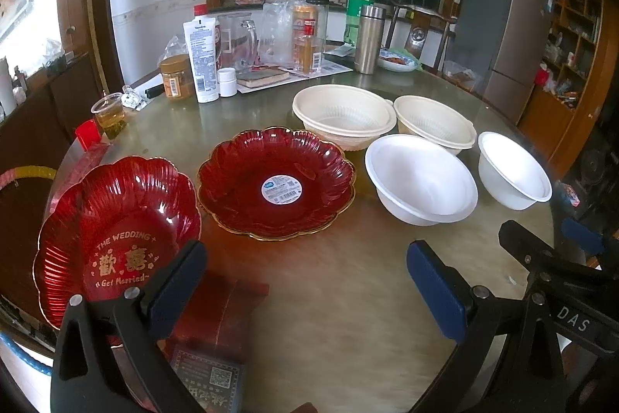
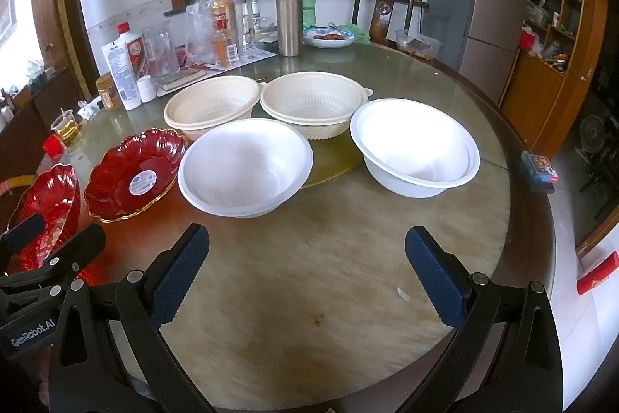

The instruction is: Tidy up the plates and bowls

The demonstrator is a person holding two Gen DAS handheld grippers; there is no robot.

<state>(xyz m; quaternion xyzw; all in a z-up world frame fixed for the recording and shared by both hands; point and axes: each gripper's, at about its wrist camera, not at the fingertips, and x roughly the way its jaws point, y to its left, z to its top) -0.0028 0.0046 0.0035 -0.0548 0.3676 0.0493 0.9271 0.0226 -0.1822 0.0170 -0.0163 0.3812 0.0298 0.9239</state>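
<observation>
A round glass-topped table [image 2: 348,297] is carrying two red scalloped plates [image 1: 275,183], two cream bowls [image 2: 314,103] and two white bowls [image 2: 416,146], while bottles, jars, a steel flask [image 2: 289,21] and a cup of tea [image 1: 110,115] are crowding its far side.

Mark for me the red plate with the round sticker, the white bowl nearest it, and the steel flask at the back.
red plate with the round sticker [image 1: 232,180], left wrist view, on its red inner wall.
white bowl [image 2: 247,157], right wrist view, on its inside.
steel flask [image 2: 289,26], right wrist view, on its body.
</observation>
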